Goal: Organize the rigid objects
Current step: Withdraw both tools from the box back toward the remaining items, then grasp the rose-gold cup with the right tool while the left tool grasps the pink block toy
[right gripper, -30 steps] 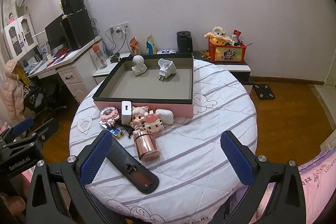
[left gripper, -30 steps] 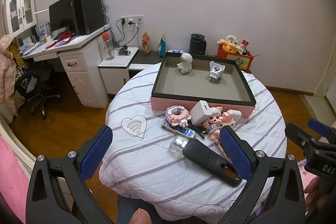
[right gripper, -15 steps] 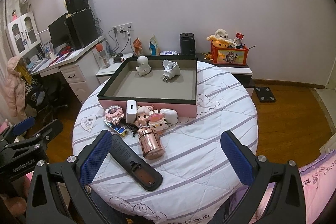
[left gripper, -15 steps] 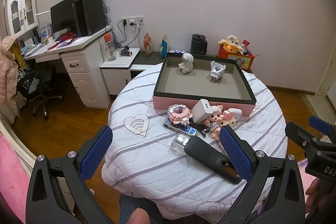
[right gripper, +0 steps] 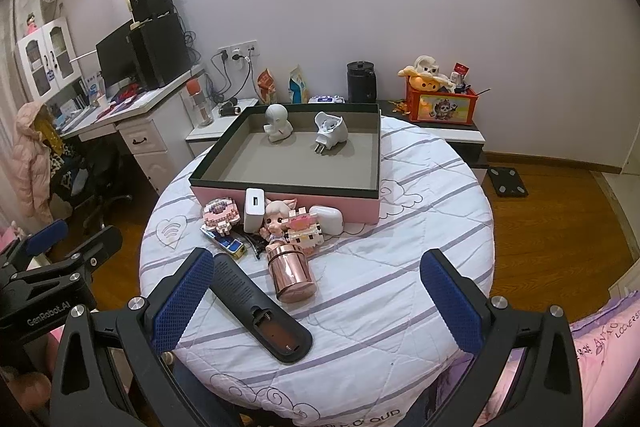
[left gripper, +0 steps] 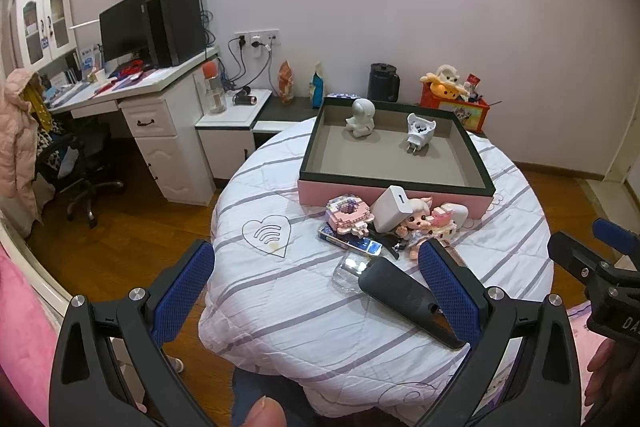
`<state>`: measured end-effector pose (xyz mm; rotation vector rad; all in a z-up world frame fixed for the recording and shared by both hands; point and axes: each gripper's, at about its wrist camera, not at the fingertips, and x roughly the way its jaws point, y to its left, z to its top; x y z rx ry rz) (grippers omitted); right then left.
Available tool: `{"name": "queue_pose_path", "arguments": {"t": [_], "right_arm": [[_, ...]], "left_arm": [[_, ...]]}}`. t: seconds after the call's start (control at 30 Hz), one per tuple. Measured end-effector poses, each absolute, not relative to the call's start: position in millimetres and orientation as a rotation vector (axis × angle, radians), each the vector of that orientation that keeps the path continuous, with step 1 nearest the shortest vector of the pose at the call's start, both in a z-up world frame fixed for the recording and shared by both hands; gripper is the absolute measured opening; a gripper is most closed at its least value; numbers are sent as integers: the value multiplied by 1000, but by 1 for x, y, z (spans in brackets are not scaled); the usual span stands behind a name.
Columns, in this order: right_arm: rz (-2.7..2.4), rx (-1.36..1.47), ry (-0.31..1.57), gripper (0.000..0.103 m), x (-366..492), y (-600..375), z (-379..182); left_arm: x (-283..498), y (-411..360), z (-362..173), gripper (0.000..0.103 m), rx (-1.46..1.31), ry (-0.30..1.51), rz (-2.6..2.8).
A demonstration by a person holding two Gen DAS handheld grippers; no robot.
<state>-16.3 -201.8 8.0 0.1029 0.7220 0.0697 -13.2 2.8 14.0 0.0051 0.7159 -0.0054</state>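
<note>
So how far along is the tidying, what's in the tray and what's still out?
Done: a white figurine and a plug adapter sit in the tray. In hand: nothing; the left gripper and right gripper are open. Left on the table: remote, copper can, charger, doll, brick toys and other small items.

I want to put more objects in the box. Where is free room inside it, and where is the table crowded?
Inside the pink box with the dark rim, the grey floor is bare in front of the white round-headed figurine and the white plug adapter, which stand near its far wall. The crowded part is the toy cluster around the big-eyed doll before the box's front wall.
</note>
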Motion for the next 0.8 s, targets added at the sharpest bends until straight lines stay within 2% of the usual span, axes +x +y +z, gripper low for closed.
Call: {"name": "queue_pose_path", "arguments": {"t": [0.3,0.53,0.67,0.8], "right_arm": [[73,85,755,103,-5,-202,-8],[95,60,831,103,17,-197,-41],[107,49,891,98,33,-192,-65],[121,44,926,98,47,-188,-82]], "left_arm": [[-4,8,-4,103,7,753,9],[10,12,-25,103,5,802,21],[19,13,-35,103,6,824,24],[30,14,-45,103,6,841,26]]}}
